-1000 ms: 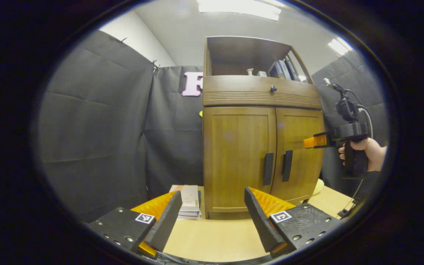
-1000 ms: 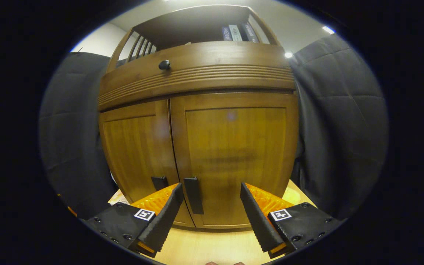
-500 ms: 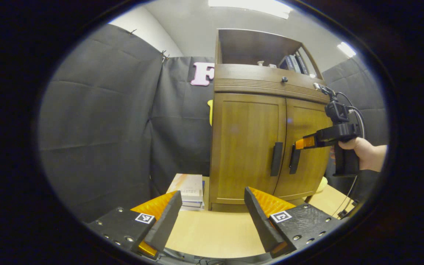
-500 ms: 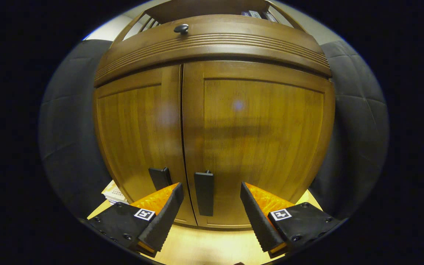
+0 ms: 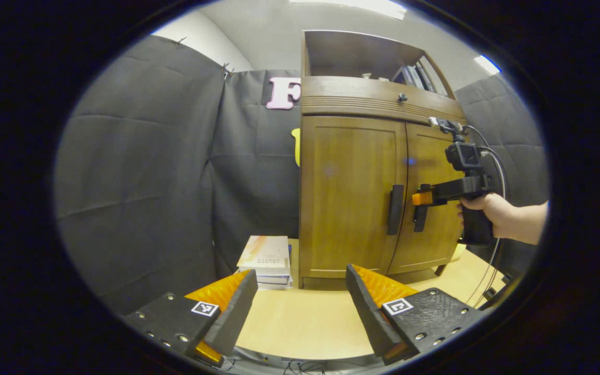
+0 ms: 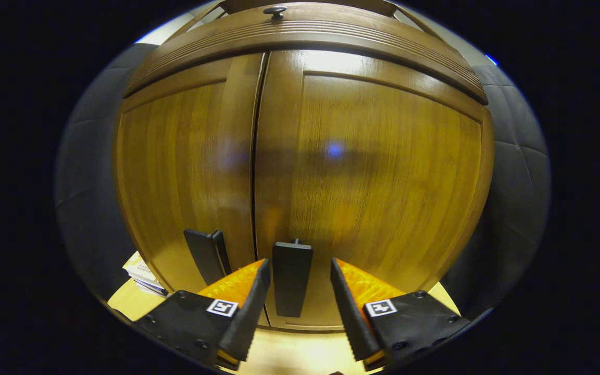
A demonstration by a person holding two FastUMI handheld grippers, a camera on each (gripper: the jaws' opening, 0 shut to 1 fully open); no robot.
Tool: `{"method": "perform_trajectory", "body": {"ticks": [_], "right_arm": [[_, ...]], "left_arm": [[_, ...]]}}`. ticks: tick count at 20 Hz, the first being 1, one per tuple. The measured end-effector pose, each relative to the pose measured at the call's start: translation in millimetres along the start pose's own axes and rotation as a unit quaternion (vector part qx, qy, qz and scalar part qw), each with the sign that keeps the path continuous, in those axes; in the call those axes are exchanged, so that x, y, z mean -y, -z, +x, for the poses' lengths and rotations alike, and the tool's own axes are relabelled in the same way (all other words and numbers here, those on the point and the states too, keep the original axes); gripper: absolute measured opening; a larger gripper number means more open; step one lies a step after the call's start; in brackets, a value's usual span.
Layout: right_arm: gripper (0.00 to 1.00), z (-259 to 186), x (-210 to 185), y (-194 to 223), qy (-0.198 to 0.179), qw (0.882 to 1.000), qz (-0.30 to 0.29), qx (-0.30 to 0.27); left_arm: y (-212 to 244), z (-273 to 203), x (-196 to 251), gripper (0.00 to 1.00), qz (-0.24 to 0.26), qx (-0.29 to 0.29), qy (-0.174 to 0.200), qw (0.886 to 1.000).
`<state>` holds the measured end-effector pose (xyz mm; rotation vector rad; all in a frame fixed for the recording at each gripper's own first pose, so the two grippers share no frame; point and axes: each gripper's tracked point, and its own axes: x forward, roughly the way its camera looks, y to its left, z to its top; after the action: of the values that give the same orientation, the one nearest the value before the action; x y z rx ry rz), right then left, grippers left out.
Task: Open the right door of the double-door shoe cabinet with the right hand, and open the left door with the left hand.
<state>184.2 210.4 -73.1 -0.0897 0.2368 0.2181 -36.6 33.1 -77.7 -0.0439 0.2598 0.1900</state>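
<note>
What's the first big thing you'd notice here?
The tall wooden shoe cabinet on the table, both its doors shut. In the right gripper view, the right hand-held gripper has its fingers open on either side of the right door handle, not squeezing it. The left hand-held gripper hangs open farther back, near stacked books.

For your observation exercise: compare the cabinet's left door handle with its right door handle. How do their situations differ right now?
The right door handle stands between the right gripper's open fingers, not yet clamped; the left door handle has no gripper near, since the left gripper hangs back over the table. Both are dark vertical bars on closed doors.
</note>
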Motion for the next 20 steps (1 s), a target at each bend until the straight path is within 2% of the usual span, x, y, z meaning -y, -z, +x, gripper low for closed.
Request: {"method": "perform_trajectory", "body": {"ticks": [1, 2, 4, 6, 8, 9, 11, 12, 15, 16, 20], "right_arm": [[0.65, 5, -5, 0, -0.001, 1.0, -0.001, 0.008], [0.64, 7, -7, -1, -0.003, 1.0, -0.008, 0.015], [0.37, 9, -5, -1, 0.017, 1.0, -0.006, 0.025], [0.38, 7, -4, 0, 0.011, 0.999, 0.024, 0.023], [0.31, 4, -5, 1, -0.003, 0.999, 0.044, 0.019], [0.24, 7, -5, 3, -0.01, 0.999, 0.032, 0.017], [0.24, 6, -5, 4, -0.025, 0.999, 0.02, 0.016], [0.26, 5, -6, 4, -0.033, 0.999, 0.025, 0.015], [0.24, 2, -7, 7, -0.044, 0.998, 0.045, 0.007], [0.26, 1, -6, 5, -0.043, 0.998, 0.043, 0.01], [0.24, 1, -7, 6, -0.053, 0.998, 0.041, 0.009]], "left_arm": [[0, 1, 2, 0.99, 0.001, 0.001, 0.002, 1.0], [-2, 3, 5, 0.98, 0.002, 0.002, 0.005, 1.0], [-2, 4, 9, 0.96, 0.004, 0.003, 0.017, 1.0], [-2, 3, 11, 0.99, 0.005, 0.002, 0.023, 1.0], [-1, 3, 12, 0.99, -0.002, -0.002, 0.026, 1.0], [0, 2, 14, 0.98, -0.008, -0.004, 0.027, 1.0], [1, 1, 15, 0.98, -0.021, -0.006, 0.022, 1.0], [1, 2, 16, 0.99, -0.029, -0.008, 0.02, 0.999], [1, 0, 17, 0.99, -0.045, -0.008, 0.016, 0.999], [0, -1, 17, 0.99, -0.044, -0.006, 0.015, 0.999], [0, -3, 13, 0.99, -0.023, -0.005, 0.013, 1.0]]}}
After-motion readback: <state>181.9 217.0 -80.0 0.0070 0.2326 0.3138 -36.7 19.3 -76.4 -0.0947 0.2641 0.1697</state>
